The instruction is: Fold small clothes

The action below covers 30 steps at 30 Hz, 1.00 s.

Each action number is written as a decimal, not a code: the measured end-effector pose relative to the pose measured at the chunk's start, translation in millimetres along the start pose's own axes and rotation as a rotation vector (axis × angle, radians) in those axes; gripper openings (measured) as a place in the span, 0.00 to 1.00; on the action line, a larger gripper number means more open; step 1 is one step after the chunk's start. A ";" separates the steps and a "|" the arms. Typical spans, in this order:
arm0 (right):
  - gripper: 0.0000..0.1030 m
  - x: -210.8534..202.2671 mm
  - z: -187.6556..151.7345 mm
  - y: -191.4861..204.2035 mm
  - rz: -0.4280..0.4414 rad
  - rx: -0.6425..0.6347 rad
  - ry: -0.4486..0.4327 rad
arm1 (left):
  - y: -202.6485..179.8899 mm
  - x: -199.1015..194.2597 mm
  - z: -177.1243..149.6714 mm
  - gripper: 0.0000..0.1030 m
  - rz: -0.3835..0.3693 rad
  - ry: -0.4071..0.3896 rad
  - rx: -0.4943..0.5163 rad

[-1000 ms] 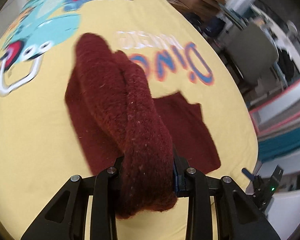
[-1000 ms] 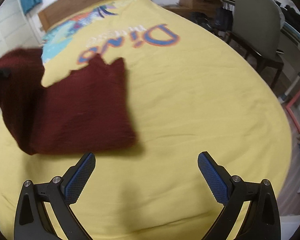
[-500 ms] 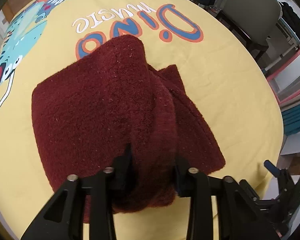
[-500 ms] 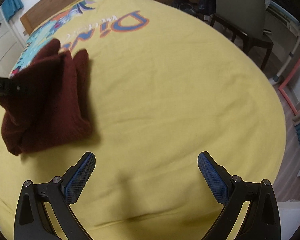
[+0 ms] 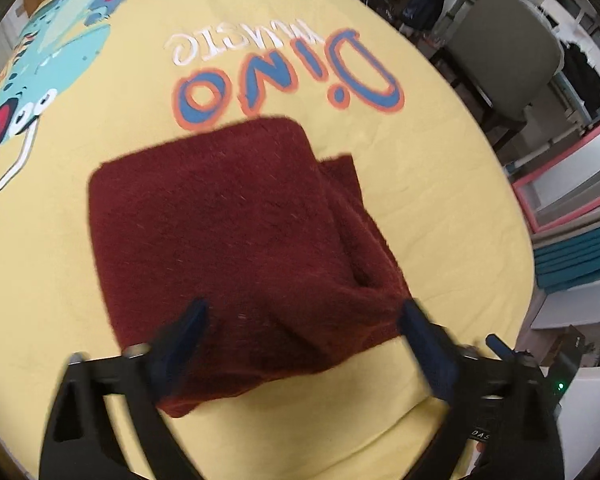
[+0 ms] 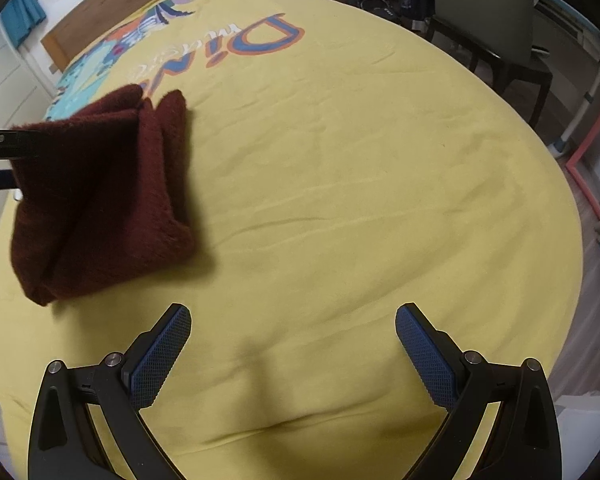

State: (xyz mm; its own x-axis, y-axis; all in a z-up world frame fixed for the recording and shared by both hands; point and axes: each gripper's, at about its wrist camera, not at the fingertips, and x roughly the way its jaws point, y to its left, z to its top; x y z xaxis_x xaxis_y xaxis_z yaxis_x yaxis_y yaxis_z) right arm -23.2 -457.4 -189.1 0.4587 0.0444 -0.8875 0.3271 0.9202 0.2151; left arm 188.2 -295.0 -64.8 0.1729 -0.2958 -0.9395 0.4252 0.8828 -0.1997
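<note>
A dark red knitted garment [image 5: 236, 220] lies folded in a thick square on the yellow bed cover [image 5: 440, 208]. My left gripper [image 5: 302, 316] hovers over its near edge. Its jaws are opening and stand wide, with the cloth below and between them but not pinched. In the right wrist view the garment [image 6: 100, 208] sits at the left, with the left gripper's fingers [image 6: 0, 140] at its far side. My right gripper [image 6: 294, 320] is open and holds nothing, above bare cover to the right of the garment.
The cover bears a blue and orange "Dino" print [image 5: 284, 80] and a cartoon dinosaur [image 5: 52, 44]. A grey chair [image 6: 496, 28] stands beyond the bed's right edge, with stacked teal items [image 5: 576, 256] on the floor side. A wooden headboard [image 6: 100, 12] is at the far end.
The left gripper laid the lifted fold down over the rest of the garment, then its jaws sprang apart and let the cloth go. The right gripper dipped a little, then held still.
</note>
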 end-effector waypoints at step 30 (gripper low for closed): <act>0.54 48.9 139.7 209.6 0.142 -0.268 0.303 | 161.9 -47.5 -99.0 0.99 0.117 -0.084 -0.139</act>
State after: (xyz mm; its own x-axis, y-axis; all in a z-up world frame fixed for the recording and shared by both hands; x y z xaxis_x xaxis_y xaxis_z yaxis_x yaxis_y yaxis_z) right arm 183.3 -316.7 -130.5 0.2068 0.2531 -0.9451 0.0334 0.9636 0.2654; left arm 160.9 -101.9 -80.1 0.2900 -0.2126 -0.9331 0.2724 0.9530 -0.1325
